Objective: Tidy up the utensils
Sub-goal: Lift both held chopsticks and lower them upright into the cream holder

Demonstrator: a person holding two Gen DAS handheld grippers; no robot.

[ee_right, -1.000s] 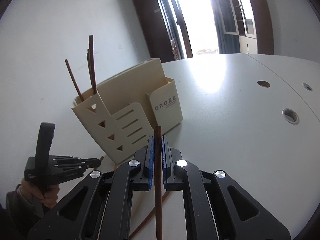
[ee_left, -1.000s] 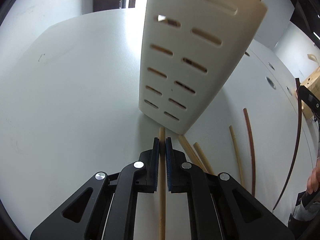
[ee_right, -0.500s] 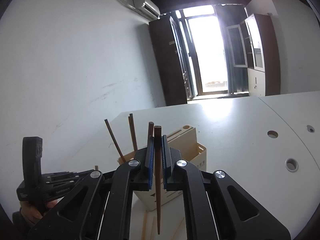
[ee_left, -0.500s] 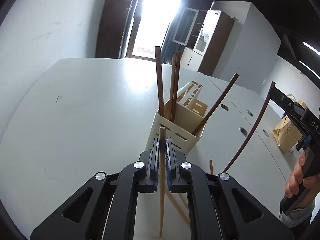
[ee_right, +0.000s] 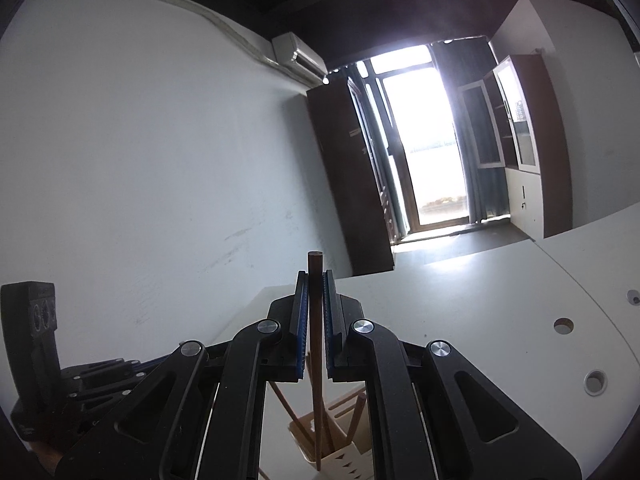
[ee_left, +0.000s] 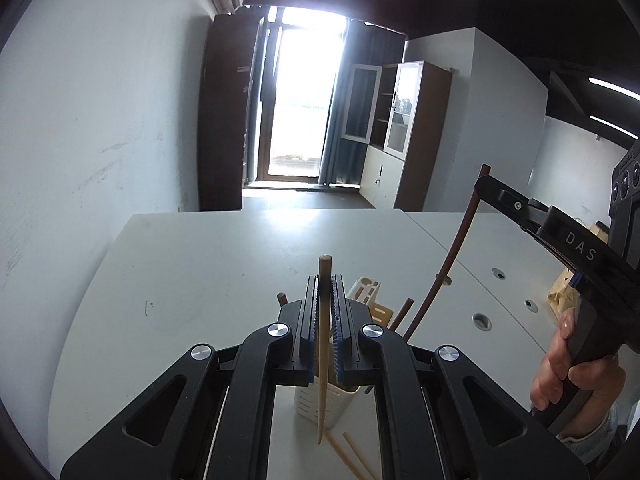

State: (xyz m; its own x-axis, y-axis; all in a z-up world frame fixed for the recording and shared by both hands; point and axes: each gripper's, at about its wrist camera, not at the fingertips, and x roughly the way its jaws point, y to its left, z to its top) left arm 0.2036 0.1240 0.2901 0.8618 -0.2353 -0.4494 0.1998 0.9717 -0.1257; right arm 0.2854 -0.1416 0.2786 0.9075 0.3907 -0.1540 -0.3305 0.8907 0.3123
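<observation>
My left gripper (ee_left: 324, 280) is shut on a light wooden chopstick (ee_left: 322, 380) that hangs upright above the cream utensil holder (ee_left: 320, 410). My right gripper (ee_right: 315, 274) is shut on a dark brown chopstick (ee_right: 317, 400) held upright, its lower end over the holder (ee_right: 340, 444). The right gripper also shows at the right of the left wrist view (ee_left: 486, 184) with its dark chopstick (ee_left: 444, 276). Several dark chopsticks (ee_right: 286, 404) stand in the holder.
Light chopsticks (ee_left: 348, 456) lie on the white table (ee_left: 200, 280) beside the holder. The table has round cable holes (ee_left: 482, 321). A paper bag (ee_left: 566, 292) sits at the far right. A wall runs along the table's left side.
Both grippers have risen well above the holder with their chopsticks, from table height to looking down on it. The holder has dropped low in both views.
</observation>
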